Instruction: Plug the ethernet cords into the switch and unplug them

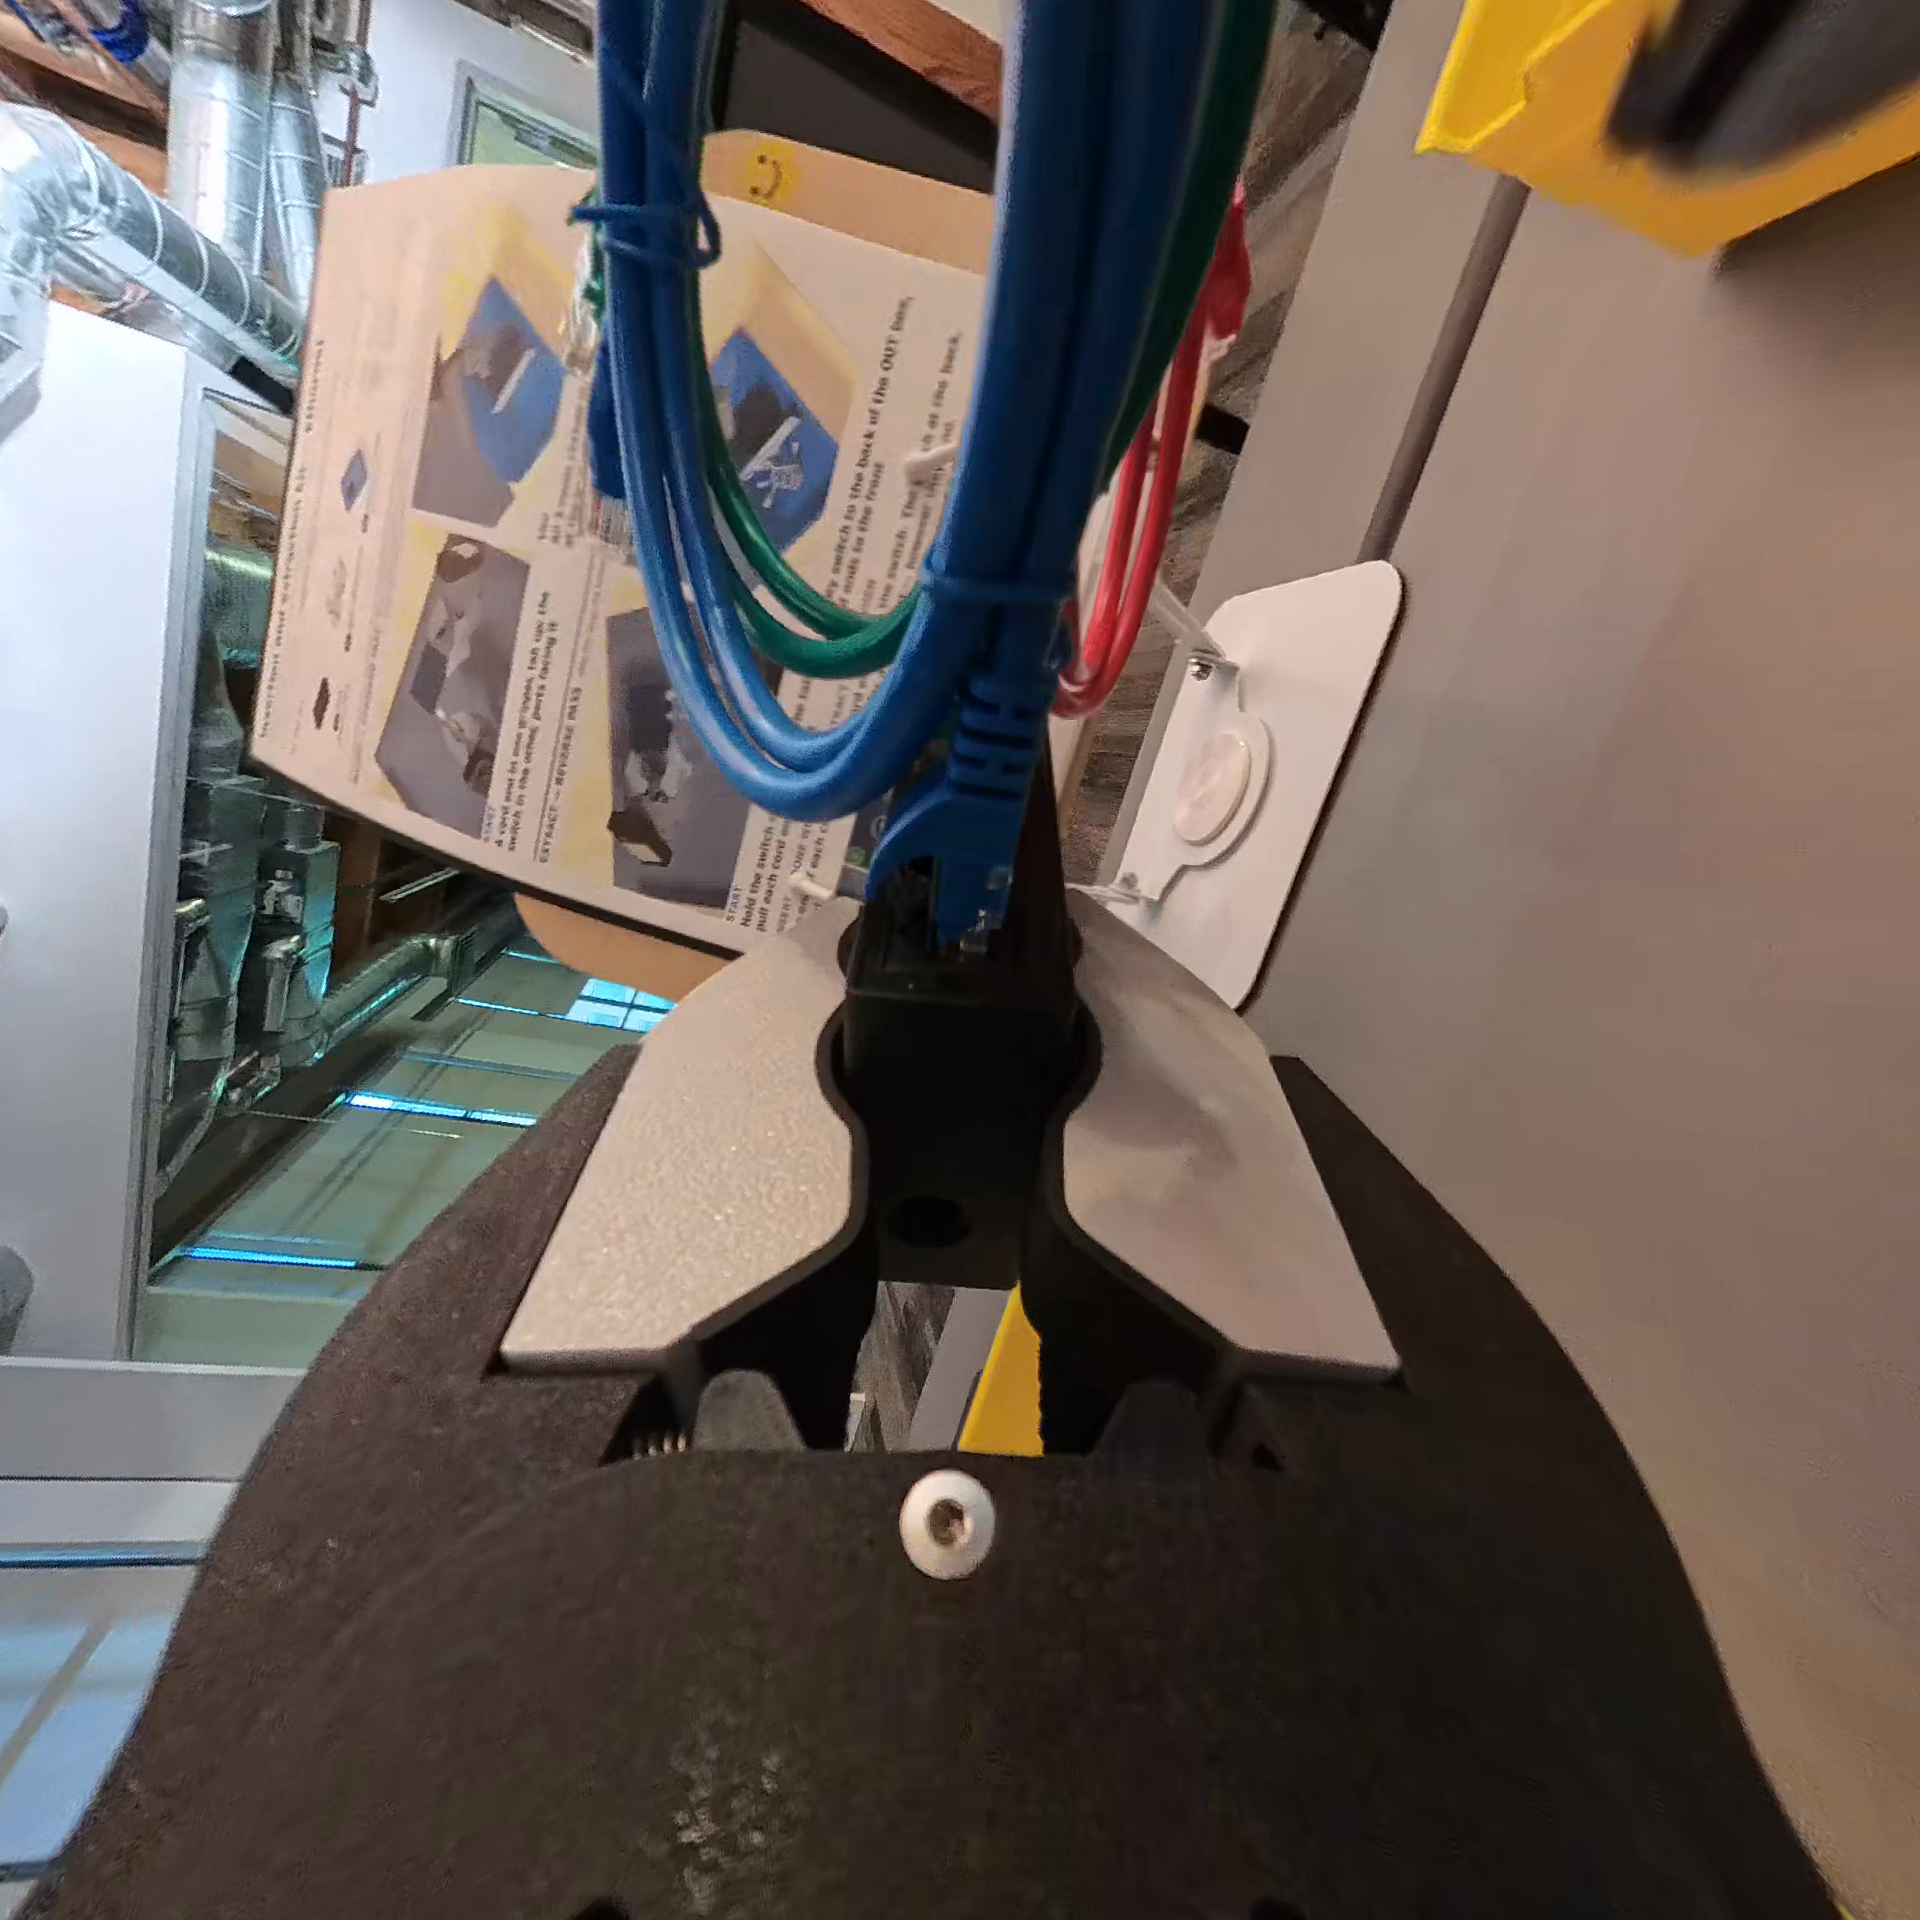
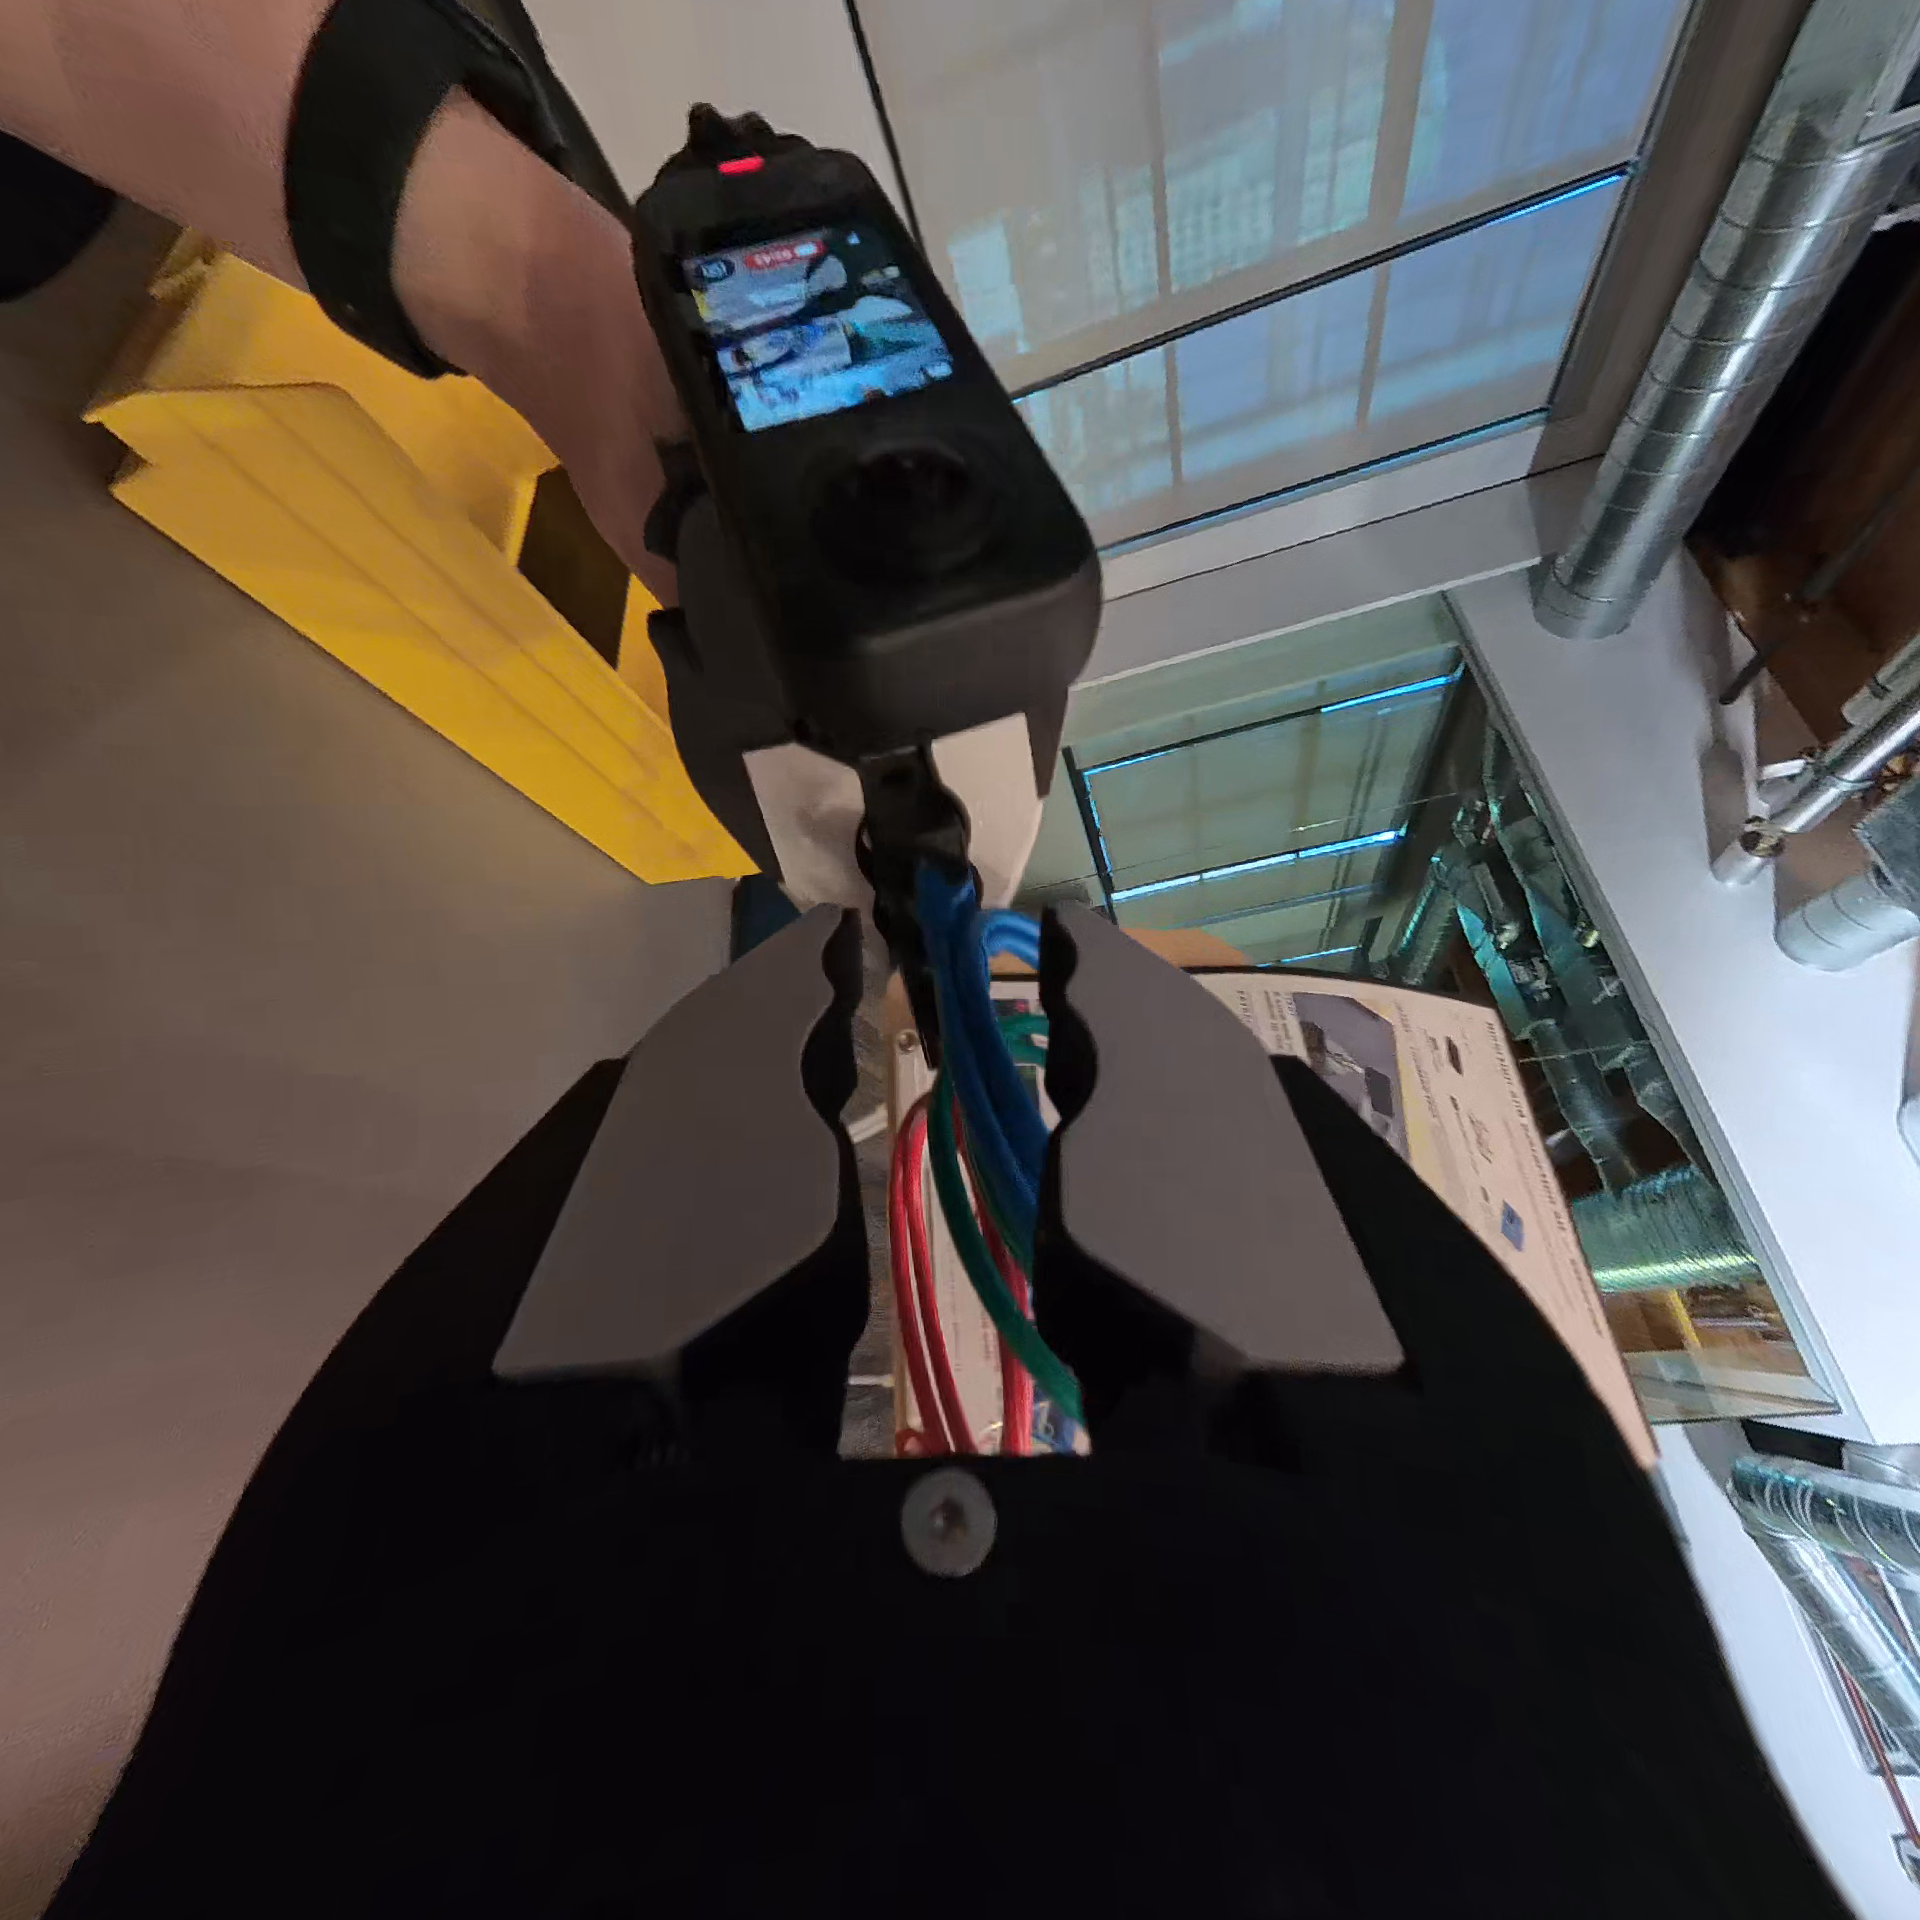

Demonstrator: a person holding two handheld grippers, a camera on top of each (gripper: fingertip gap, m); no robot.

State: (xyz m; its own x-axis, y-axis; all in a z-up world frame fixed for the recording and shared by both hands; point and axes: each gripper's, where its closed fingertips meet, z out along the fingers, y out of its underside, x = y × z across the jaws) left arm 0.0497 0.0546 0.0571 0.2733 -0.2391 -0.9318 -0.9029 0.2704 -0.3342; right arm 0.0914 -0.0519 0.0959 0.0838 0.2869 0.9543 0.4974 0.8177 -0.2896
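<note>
Worktop (image 1: 1662,935): a grey surface that fills the right of the left wrist view; a yellow bin (image 2: 343,520) sits on it in the right wrist view; both views are strongly tilted.
Sheet (image 1: 499,499): a printed instruction page on cardboard, behind the cords; beside it a white plate (image 1: 1268,769) is stuck to the worktop.
Cords: bundles of blue cords (image 1: 790,582), green cords (image 1: 821,623) and red cords (image 1: 1132,561) hang in loops in front of the sheet, tied with twists; most plugs dangle free, so those are not in the switch.
Left hand-held gripper (image 1: 956,997): closed on the switch (image 1: 956,1039), a small black box pinched between its grey fingers (image 1: 727,1122) with the port face turned toward the cords.
Blue plug (image 1: 971,831): its booted end stands at a port of the switch; it seems seated, though the port mouth is dark and I cannot tell whether it is fully clicked in.
Right hand-held gripper (image 2: 951,966): jaws parted with a clear gap, gripping nothing; the blue cords pass between its tips, and the left tool with its camera (image 2: 862,436) faces it, held by a hand (image 2: 540,343).
Progress: my reading is one cord in at most; the other cords are yet to be plugged, and all the unplugging is left.
</note>
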